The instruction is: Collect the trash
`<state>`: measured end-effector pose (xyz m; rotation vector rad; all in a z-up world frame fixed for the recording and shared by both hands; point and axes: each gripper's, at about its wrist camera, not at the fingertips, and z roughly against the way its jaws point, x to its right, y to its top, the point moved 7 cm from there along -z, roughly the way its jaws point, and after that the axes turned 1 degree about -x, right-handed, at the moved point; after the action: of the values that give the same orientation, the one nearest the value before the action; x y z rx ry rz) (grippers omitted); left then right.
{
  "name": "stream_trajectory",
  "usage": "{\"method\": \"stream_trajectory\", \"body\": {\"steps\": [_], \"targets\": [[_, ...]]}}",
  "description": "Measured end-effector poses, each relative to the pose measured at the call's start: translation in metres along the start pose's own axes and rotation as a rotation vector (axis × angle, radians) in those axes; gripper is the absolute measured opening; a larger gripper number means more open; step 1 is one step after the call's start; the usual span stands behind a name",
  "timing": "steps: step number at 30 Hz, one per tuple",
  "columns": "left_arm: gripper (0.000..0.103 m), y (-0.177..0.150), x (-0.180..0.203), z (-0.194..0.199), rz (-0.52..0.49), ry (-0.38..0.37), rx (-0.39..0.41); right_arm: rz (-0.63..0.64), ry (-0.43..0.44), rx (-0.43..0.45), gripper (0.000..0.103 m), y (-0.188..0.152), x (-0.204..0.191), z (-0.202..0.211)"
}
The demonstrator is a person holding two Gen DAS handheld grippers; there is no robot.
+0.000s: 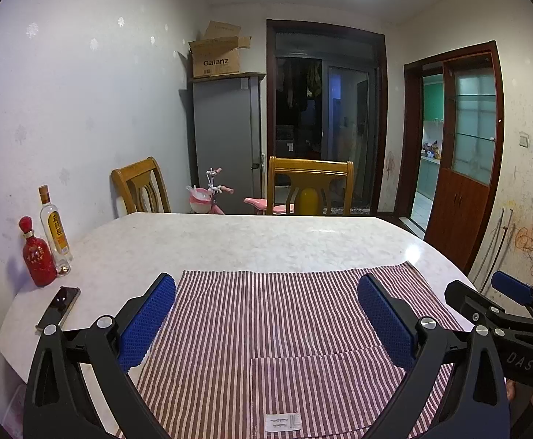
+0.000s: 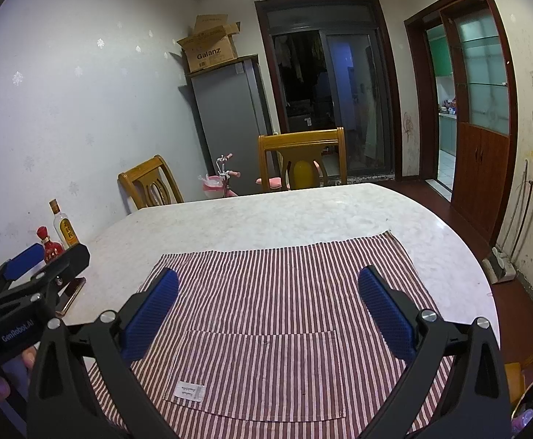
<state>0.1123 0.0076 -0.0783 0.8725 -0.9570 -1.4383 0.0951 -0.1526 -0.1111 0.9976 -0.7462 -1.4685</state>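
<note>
On the table [image 1: 230,241], striped cloth [image 1: 266,329] lies under both spread, empty grippers.

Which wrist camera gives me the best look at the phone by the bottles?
Left wrist: the phone lies in full view on the table's edge. In the right wrist view the left gripper covers most of it; only one end shows.

Table with a cloth spread at its near edge

A cloth [image 1: 284,329] lies flat on the near part of the table [image 1: 230,241]. At the table's left edge, against the wall, two bottles [image 1: 45,241] stand touching side by side, with a phone [image 1: 59,305] lying just in front of them. Two chairs [image 1: 308,186] stand behind the table, a fridge [image 1: 226,139] behind them with a cardboard box [image 1: 217,55] on top, and a doorway [image 1: 425,146] to the right.
</note>
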Motion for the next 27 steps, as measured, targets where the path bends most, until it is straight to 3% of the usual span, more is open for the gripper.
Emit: {"method": "stream_trajectory", "body": {"steps": [27], "targets": [[0.097,0.0003,-0.0025,-0.0074,-0.007,-0.014,-0.003,-0.003,0.002,-0.004,0.098,0.0008,0.0025,-0.0028]]}}
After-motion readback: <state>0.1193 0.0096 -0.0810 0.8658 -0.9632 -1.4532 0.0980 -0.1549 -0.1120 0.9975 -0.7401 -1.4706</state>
